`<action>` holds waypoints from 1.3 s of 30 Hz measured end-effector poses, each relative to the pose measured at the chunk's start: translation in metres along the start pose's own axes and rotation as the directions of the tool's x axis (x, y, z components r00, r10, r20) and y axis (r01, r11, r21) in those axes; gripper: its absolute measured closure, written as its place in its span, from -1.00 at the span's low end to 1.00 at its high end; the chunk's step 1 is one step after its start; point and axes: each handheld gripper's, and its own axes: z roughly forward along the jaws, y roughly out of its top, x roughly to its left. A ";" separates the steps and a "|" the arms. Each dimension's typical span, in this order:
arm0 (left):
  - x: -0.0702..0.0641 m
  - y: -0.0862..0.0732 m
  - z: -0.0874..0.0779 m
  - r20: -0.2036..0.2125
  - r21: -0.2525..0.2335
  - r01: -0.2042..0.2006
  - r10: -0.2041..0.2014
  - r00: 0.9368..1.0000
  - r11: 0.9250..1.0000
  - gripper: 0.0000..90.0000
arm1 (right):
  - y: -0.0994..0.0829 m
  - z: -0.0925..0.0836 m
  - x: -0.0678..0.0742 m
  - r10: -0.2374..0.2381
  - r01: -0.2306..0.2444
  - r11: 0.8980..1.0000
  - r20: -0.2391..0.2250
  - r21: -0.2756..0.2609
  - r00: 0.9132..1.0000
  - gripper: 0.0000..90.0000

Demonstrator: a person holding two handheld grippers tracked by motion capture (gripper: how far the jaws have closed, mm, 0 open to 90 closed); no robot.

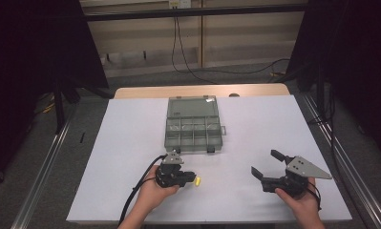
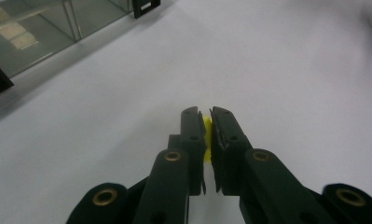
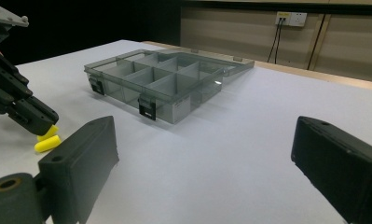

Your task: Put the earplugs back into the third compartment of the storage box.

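Note:
A person's left hand holds my left gripper [image 1: 192, 177] low over the white table, jaws shut on a small yellow foam piece [image 2: 206, 122]. The right gripper view catches that gripper [image 3: 44, 125] at its left edge, the held yellow piece [image 3: 50, 132] at its tips. A second yellow piece [image 3: 47, 144] lies on the table just below it. My right gripper [image 1: 266, 162] rests at the front right with its jaws wide open and nothing between them [image 3: 204, 135]. A clear grey compartment box [image 1: 194, 131] stands open mid-table, beyond both grippers.
The white sheet [image 1: 255, 119] covers the table, whose wooden far edge [image 1: 202, 90] shows behind the box. The box's lid [image 1: 192, 106] lies folded back flat. Black stands and cables [image 1: 183, 52] are on the floor beyond, and a wall socket [image 3: 291, 18] is behind.

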 end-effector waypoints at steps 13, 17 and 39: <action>0.012 0.014 -0.010 -0.022 -0.061 0.046 -0.048 0.999 0.997 0.86 | 0.000 -0.001 0.000 0.007 -0.008 1.000 -0.005 -0.009 1.000 -0.86; 0.016 0.022 -0.011 -0.031 -0.081 0.054 -0.057 0.998 0.995 0.85 | 0.000 -0.002 -0.002 0.011 -0.011 1.000 -0.002 -0.014 1.000 -0.86; 0.035 0.073 -0.012 -0.101 -0.091 0.045 -0.054 0.993 0.995 0.84 | 0.001 -0.003 -0.001 0.006 -0.006 1.000 -0.005 -0.019 1.000 -0.86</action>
